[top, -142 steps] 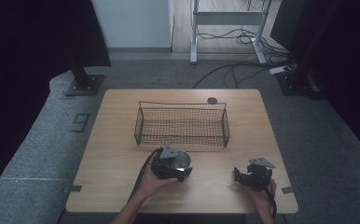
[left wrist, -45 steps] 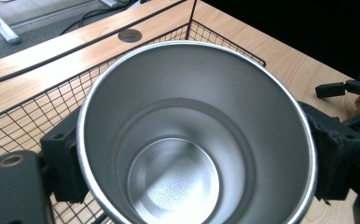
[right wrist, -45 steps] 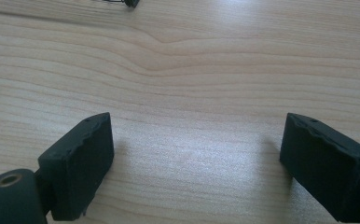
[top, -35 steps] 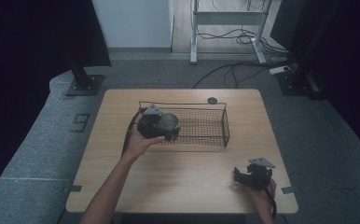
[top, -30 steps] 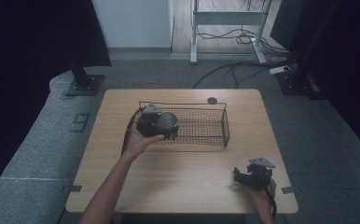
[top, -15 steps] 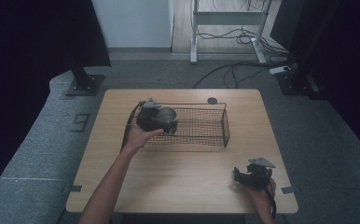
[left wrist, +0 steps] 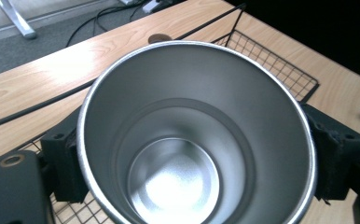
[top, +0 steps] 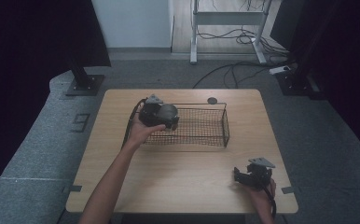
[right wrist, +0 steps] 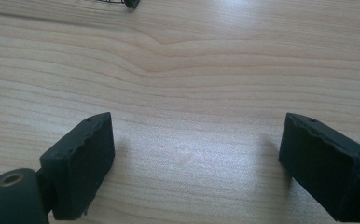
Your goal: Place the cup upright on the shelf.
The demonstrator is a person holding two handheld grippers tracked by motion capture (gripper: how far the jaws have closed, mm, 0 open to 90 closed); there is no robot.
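The left hand-held gripper (top: 162,114), arm outstretched, pinches a steel cup (left wrist: 194,135) over the wire basket (top: 211,135). The right hand-held gripper (right wrist: 194,161) rests on the desk (top: 187,177), jaws spread.

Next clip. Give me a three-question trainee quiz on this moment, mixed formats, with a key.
1. True or false: the right gripper holds the steel cup.
2. Where is the left gripper? A) over the left end of the wire basket B) by the table's near edge C) off the table
3. Fill in: the right gripper's jaws stand ____ over bare wood.

Key: 1 false; 2 A; 3 open
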